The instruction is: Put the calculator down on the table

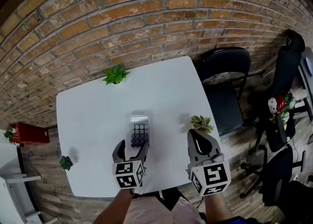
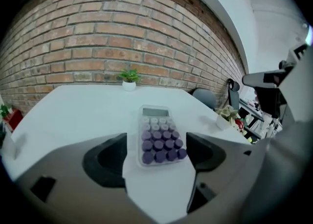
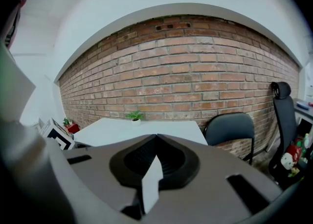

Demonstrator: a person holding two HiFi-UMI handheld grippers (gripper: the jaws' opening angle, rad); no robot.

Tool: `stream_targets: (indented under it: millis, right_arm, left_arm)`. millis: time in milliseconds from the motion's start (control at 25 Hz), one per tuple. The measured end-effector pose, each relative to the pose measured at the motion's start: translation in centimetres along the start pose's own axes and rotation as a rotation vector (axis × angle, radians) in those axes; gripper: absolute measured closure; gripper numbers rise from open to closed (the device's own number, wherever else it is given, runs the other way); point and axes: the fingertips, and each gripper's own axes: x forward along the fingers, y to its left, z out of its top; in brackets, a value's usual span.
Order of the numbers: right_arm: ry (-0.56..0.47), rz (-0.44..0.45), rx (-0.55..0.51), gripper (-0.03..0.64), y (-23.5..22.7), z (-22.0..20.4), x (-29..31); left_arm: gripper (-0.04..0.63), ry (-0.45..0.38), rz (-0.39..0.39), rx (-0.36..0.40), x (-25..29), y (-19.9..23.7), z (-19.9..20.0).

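Calculator (image 2: 159, 137) lies flat on the table (image 1: 93, 115). Your left gripper (image 1: 132, 147) gapes wide, not touching it; your right gripper (image 3: 155, 136) is closed, empty. Placement looks done, so back away cleanly.

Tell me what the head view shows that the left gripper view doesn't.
Head view only: the black-and-white marker cube on the left gripper, and the person's forearm behind it. Left gripper view only: the plain white wall above the red brick wall. Both: the pale calculator with round purple keys lying flat on the white table between that gripper's open jaws, and the green potted plant by the bricks.
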Motion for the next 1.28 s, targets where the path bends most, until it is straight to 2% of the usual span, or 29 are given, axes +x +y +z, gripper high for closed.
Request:
stream_targets:
  millis: [120, 320, 400, 520, 560, 800, 960, 1280]
  right_arm:
    - [-0.044, 0.027, -0.022, 0.615, 1.2, 1.7, -0.9]
    - [-0.141, 0.061, -0.059, 0.615, 3.1, 5.6, -2.6]
    - [-0.189, 0.073, -0.088, 0.615, 3.9, 7.4, -3.2]
    - [-0.253, 0.089, -0.124, 0.615, 5.2, 10.0, -4.2]
    - [-0.273, 0.093, -0.133, 0.615, 5.5, 10.7, -4.6]
    - [-0.348, 0.110, -0.174, 0.618, 6.6, 13.6, -6.3]
    - [-0.368, 0.113, -0.204, 0.620, 7.2, 14.2, -6.9]
    - [-0.366, 0.111, -0.194, 0.620, 6.9, 13.9, -7.3]
  left_arm:
    - [0.216, -0.117, 0.015, 0.015, -3.4, -0.1, 2.8]
    - [0.242, -0.390, 0.003, 0.071, -10.7, -1.2, 11.1]
    - [0.307, -0.510, 0.028, 0.083, -14.0, -1.3, 14.6]
    - [0.521, -0.653, 0.105, 0.105, -18.4, -1.3, 18.6]
    - [0.547, -0.681, 0.122, 0.114, -19.6, -1.4, 19.5]
    - [0.571, -0.759, 0.122, 0.132, -22.6, -2.7, 22.4]
    - [0.571, -0.769, 0.105, 0.135, -23.1, -3.3, 22.5]
    - [0.571, -0.749, 0.068, 0.147, -22.4, -4.4, 22.0]
